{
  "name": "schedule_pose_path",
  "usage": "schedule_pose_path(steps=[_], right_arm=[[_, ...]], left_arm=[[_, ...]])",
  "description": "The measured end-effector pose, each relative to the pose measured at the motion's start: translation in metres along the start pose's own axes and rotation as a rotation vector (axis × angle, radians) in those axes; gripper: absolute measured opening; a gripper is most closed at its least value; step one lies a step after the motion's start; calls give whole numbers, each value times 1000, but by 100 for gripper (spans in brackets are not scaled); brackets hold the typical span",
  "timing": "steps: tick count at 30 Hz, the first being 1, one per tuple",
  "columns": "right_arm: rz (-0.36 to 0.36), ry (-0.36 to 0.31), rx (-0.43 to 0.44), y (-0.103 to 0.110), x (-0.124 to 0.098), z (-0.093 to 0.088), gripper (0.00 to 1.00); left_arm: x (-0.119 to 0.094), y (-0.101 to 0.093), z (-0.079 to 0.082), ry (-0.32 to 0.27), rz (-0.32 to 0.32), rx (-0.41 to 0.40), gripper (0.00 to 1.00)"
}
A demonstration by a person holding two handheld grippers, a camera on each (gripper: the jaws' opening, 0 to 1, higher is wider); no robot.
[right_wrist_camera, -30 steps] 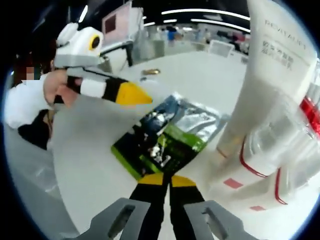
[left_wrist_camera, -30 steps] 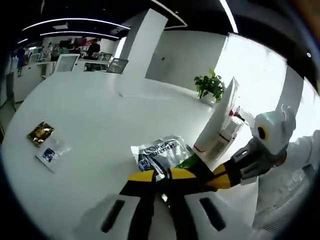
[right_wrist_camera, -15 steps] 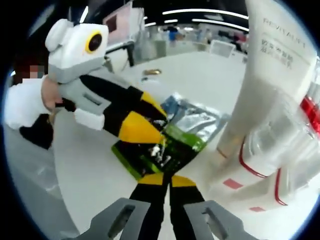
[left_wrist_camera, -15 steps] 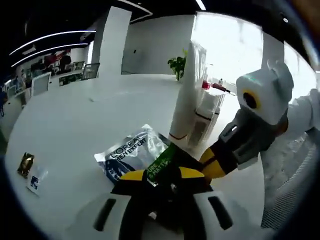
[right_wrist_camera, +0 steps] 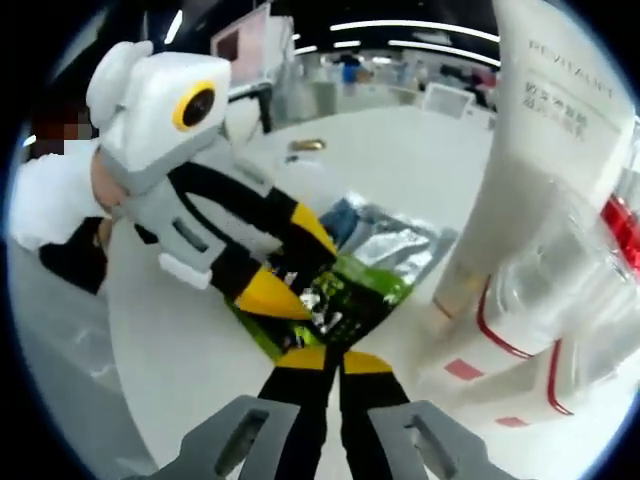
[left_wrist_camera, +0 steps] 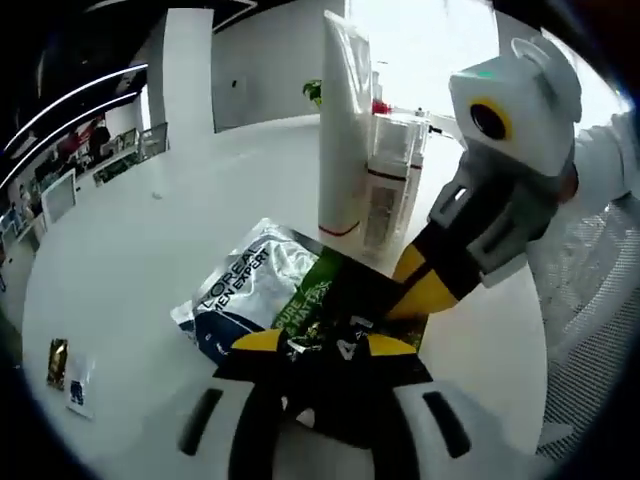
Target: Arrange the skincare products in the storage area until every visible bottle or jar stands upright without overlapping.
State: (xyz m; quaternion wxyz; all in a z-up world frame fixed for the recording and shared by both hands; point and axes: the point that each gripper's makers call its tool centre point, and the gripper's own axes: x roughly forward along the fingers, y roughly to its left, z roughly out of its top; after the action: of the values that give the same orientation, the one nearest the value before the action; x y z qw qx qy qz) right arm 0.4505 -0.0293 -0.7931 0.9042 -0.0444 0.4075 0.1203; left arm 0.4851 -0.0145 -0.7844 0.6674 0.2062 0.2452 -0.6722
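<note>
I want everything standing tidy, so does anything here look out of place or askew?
Yes. Two flat sachets, a green one overlapping a silver one, lie on the table beside the upright white tube, not standing.

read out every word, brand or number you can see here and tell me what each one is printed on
"L'OREAL MEN EXPERT": on the silver sachet.
"PURE" and a large "4": on the green sachet; its remaining print is too blurred to read.
"REVITALIFT": on the tall white tube; the smaller lines beneath it are unreadable.
Small packets at the table's far edge: print too small to read.
</note>
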Motion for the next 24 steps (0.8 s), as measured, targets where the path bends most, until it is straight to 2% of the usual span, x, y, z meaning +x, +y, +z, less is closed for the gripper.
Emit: schedule_pose_path(steps=[5,16,24], right_arm=[[-8,-18,-28,-1,-2,1,0],[-16,-1,-60,-4,-11,-2,1],[-26,7,-124,-3,-23,-6,1]], left_arm=[[-1,2,-1,-2,0,-11,30],[0,1,-1,-3,2,-26,30],[0,1,-1,-9,4,-30,30]])
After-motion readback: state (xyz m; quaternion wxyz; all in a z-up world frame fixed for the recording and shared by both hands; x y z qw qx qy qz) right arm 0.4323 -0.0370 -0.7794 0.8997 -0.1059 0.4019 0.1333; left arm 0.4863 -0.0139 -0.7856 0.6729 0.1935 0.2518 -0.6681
